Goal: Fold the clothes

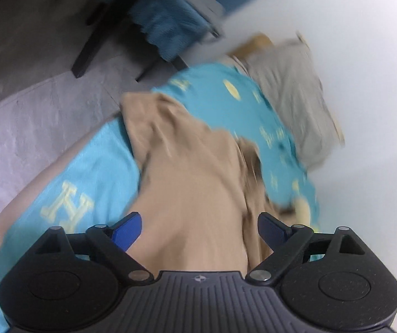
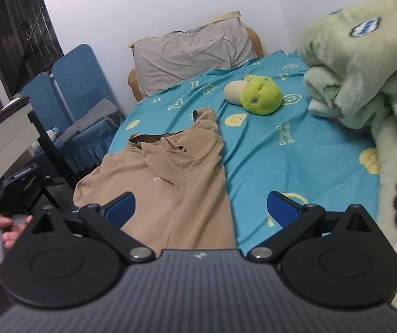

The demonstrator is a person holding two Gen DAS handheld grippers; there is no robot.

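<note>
The tan shirt [image 2: 167,172] lies rumpled on the bed [image 2: 295,149]. It looks soft, light and floppy. Both the left gripper [image 1: 198,233] and the right gripper [image 2: 201,211] are spread wide, holding nothing; grab its edge at 12 o'clock.

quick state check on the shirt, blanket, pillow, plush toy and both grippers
tan shirt: crumpled, unfolded, on the bed
left gripper: jaws open, empty
right gripper: jaws open, empty
green blanket: bunched in a heap
pillow: propped against the wall
green plush toy: lying on the sheet

White walls [image 2: 142,5], grey floor [image 1: 31,55], blue chair [image 2: 79,83] beside the bed [image 2: 295,152].
</note>
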